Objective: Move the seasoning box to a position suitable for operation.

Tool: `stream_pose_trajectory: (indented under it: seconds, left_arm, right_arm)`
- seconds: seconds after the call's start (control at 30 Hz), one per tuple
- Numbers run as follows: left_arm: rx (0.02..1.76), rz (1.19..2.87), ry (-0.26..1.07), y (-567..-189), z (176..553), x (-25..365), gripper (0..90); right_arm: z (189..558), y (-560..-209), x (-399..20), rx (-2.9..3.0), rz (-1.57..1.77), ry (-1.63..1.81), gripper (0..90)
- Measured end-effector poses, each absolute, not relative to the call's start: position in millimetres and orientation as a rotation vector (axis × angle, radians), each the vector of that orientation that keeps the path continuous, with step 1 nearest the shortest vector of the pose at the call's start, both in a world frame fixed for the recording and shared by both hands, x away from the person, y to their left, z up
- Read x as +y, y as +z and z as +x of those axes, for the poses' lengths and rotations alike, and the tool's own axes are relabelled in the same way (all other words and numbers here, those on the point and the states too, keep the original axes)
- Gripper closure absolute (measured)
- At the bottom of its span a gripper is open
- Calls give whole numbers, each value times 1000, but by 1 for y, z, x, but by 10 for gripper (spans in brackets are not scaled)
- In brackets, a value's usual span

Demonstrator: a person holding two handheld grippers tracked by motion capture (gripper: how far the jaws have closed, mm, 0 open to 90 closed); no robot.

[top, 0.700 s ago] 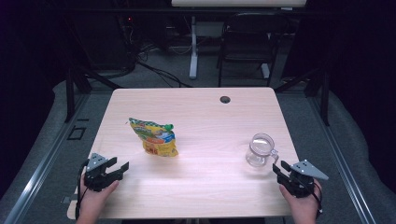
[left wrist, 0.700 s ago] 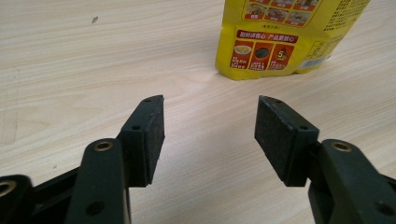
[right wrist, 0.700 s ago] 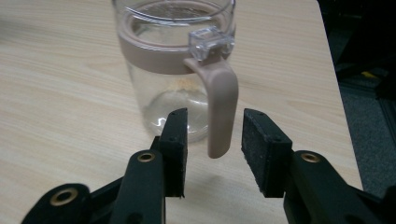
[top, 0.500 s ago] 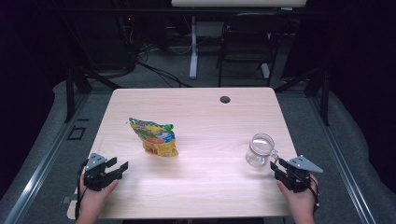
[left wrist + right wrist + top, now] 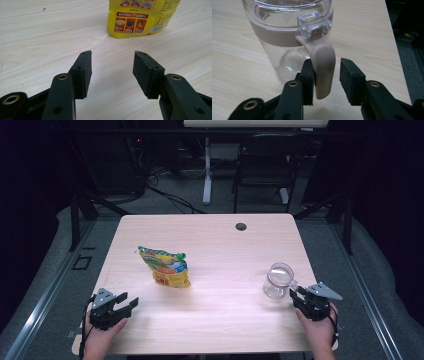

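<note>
A clear glass jar (image 5: 277, 280) with a beige band and handle stands near the table's right edge. In the right gripper view the jar (image 5: 287, 37) is close, and its beige handle (image 5: 323, 65) hangs between the jaws of my right gripper (image 5: 327, 61). The left pad lies against the handle and the right pad stands clear of it. In the high view, the right gripper (image 5: 296, 293) sits just right of the jar. A yellow snack bag (image 5: 165, 267) lies left of centre. My left gripper (image 5: 129, 300) rests open near the front left, pointing at the bag (image 5: 140, 17), with nothing between the jaws of the left gripper (image 5: 112, 56).
The wooden table (image 5: 225, 245) has a round cable hole (image 5: 241, 226) at the back. A dark chair (image 5: 262, 165) and a desk leg stand beyond the far edge. The jar is close to the table's right edge.
My right gripper has moved left and forward until its jaws straddle the jar's handle. The left gripper, bag and jar have stayed put.
</note>
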State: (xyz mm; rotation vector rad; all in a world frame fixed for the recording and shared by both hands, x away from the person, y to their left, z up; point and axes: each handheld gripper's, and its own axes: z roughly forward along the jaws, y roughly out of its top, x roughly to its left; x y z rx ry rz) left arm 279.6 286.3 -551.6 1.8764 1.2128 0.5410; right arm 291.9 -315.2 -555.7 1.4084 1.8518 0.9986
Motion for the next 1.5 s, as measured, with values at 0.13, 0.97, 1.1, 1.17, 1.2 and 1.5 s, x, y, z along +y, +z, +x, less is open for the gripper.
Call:
stream_pose_trajectory:
  seconds: [0.13, 0.97, 1.1, 1.17, 1.2, 1.5]
  left_arm:
    - [1210, 1879, 543, -552, 276, 288, 513]
    - [1205, 1898, 536, -553, 271, 293, 541]
    - [1210, 1884, 535, -553, 273, 293, 532]
    - [1209, 1874, 521, -553, 274, 293, 531]
    - [1207, 1866, 520, -554, 275, 293, 531]
    - [1221, 1833, 488, -553, 278, 286, 484]
  right_arm:
    - [294, -554, -313, 1859, 1396, 992, 684]
    - [296, -551, -311, 1885, 1391, 972, 739]
    - [294, -551, -310, 1891, 1390, 976, 739]
    - [293, -551, -309, 1896, 1384, 977, 739]
    - [292, -551, -309, 1897, 1381, 983, 739]
    - [289, -552, -301, 1933, 1341, 1010, 739]
